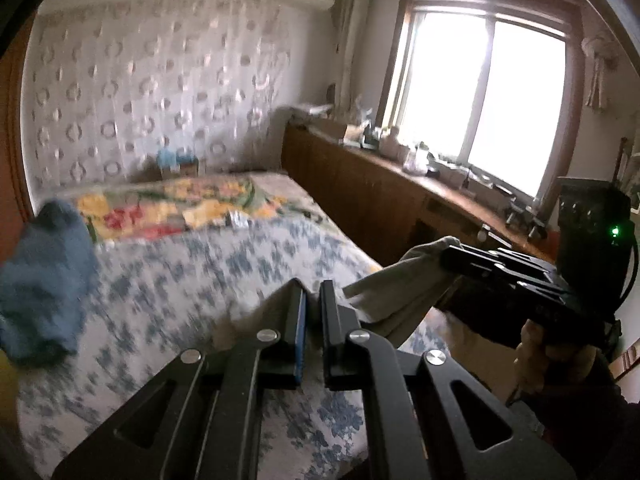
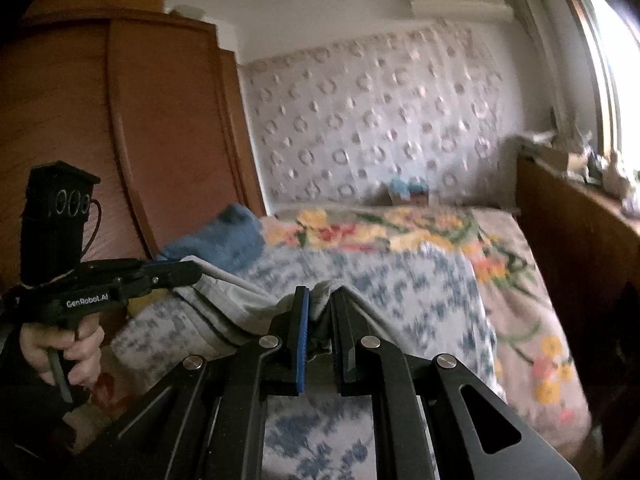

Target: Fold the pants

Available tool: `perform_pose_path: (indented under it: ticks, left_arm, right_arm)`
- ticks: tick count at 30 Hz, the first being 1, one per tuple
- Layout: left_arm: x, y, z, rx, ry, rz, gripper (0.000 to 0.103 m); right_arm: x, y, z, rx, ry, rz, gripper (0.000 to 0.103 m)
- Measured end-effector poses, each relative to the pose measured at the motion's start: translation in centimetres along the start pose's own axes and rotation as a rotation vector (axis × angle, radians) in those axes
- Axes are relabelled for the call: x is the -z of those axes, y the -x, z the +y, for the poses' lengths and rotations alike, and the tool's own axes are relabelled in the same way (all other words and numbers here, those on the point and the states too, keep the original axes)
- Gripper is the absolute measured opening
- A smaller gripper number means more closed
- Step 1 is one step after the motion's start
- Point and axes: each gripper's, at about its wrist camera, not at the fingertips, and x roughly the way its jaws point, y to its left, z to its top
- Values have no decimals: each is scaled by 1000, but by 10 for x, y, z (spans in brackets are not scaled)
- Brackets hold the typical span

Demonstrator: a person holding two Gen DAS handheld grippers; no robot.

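Light grey pants [image 1: 394, 296] hang stretched between my two grippers above the bed. My left gripper [image 1: 314, 292] is shut on one edge of the cloth, which drapes over its fingers. My right gripper [image 2: 320, 300] is shut on the other bunched end of the pants [image 2: 236, 304]. In the left wrist view the right gripper [image 1: 452, 250] shows at the right, clamped on the cloth. In the right wrist view the left gripper [image 2: 192, 270] shows at the left, clamped on the cloth's edge. Both views are blurred by motion.
The bed [image 1: 192, 280] has a blue-and-white floral cover and a bright flowered blanket [image 1: 172, 208] farther back. A blue garment [image 1: 44, 276] lies at the bed's left. A wooden wardrobe [image 2: 120, 140] stands left; a cluttered wooden counter [image 1: 400, 184] runs under the window.
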Motion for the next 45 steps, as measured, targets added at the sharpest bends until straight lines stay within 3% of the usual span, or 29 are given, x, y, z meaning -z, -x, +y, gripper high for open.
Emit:
perform_pose_path:
  ticks: [6,15,19,22,26,29,33,36,45]
  left_arm:
    - [-31,20,18,-58,-13,-48,7]
    - [-82,-19,89,-157,30,-64,7]
    - [-120,-23,101,-196,-12,-118,7]
    - [-124,-32,107,-217,-45,-115,7]
    - [-84,-51,119,-239,-48,-42,7]
    - [-32,-63,129,-236,-11,36,7]
    - [36,-69,127,-209,38,130,7]
    - [68,-68,122,-195,64,171,7]
    - [102,-51,106,-173,89,198,7]
  right_arm:
    - [-36,-11,11,-33,49,-31,9]
    - [-94,-111,-5,-16,103,0,9]
    - [-125,-141,-3,15,118,-50,9]
    - [-129,-164,-6,6,98,-59,9]
    - [-89,-200,-11,-30,66,22,9]
    - [-49,-219,-13,-47,54,118,9]
    - [1,-229,-3,-70,31,219,9]
    - [17,-231,4,-89,19,274,9]
    - [52,-206,20,-85,7,319,9]
